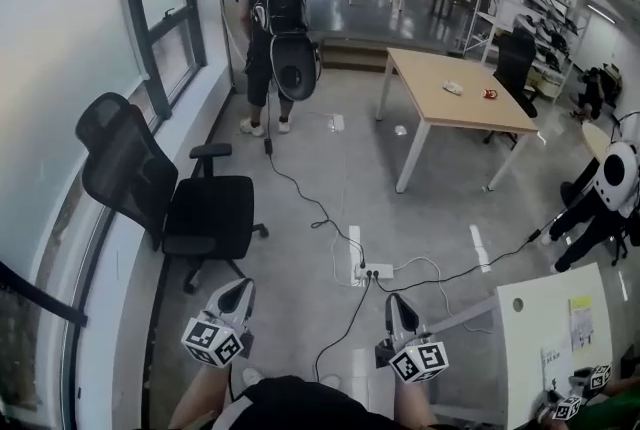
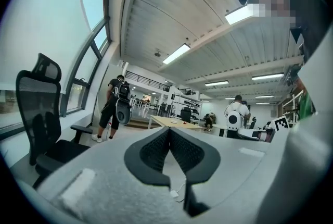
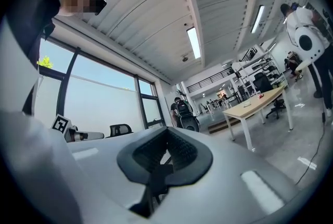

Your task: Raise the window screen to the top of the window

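The window screen is the biggest thing before us: a pale sheet over the large pane on the left wall, beside the dark window frame. It lies off to the left of both pairs of fingers and well apart from them. Its long edge runs along the wall, away from us. A strip of bare glass shows beneath it and a little sky above, so we judge it is not yet at the top.

A black office chair stands between us and that wall, which we would have to reach past.

The left gripper is the nearer one, so we expect it to lead. Its fingers are pressed together on nothing. The right gripper is likewise closed and empty. Both point level into the room rather than at the window.

We can read no brand or writing; each gripper's cube carries only square markers, and the print on the yellow sheet is too small.
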A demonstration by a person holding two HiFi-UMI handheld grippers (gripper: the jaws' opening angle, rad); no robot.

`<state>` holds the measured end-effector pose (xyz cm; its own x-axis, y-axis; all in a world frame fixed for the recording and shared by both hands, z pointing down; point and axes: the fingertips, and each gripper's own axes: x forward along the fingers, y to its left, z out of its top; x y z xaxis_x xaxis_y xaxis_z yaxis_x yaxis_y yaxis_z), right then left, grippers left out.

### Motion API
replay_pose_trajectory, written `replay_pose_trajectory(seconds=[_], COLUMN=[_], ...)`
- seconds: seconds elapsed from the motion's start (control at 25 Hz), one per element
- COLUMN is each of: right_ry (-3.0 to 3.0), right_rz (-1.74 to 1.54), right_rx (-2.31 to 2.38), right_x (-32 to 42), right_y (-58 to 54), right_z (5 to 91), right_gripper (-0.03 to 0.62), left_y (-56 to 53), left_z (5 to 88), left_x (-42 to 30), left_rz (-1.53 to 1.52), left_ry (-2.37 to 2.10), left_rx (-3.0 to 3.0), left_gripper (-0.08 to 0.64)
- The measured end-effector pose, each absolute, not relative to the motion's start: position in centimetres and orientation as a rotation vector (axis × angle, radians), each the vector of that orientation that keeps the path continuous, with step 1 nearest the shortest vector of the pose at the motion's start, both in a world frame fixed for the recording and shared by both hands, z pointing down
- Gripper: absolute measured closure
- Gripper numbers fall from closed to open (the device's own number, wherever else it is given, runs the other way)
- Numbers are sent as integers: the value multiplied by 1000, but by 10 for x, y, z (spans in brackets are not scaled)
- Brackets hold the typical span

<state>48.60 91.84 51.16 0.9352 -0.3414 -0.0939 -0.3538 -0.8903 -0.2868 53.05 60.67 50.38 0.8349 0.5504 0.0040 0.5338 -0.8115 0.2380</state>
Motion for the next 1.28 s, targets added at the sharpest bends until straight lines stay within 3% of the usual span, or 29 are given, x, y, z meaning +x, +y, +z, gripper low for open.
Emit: replay_pose_trajectory(seconds=[0.48,1.28], right_ry=[619,1134], right_rz=[24,6], right_rx=[-2734,-2574], right_x=[487,530], right_y=[853,593], right_z=[497,469], right_gripper=[588,588], left_y=[528,286], left_z=[490,490], left_x=[515,439], left_rz=[39,-70], left_ry=[675,168], left_rx=[2777,2842], left_gripper=[555,557])
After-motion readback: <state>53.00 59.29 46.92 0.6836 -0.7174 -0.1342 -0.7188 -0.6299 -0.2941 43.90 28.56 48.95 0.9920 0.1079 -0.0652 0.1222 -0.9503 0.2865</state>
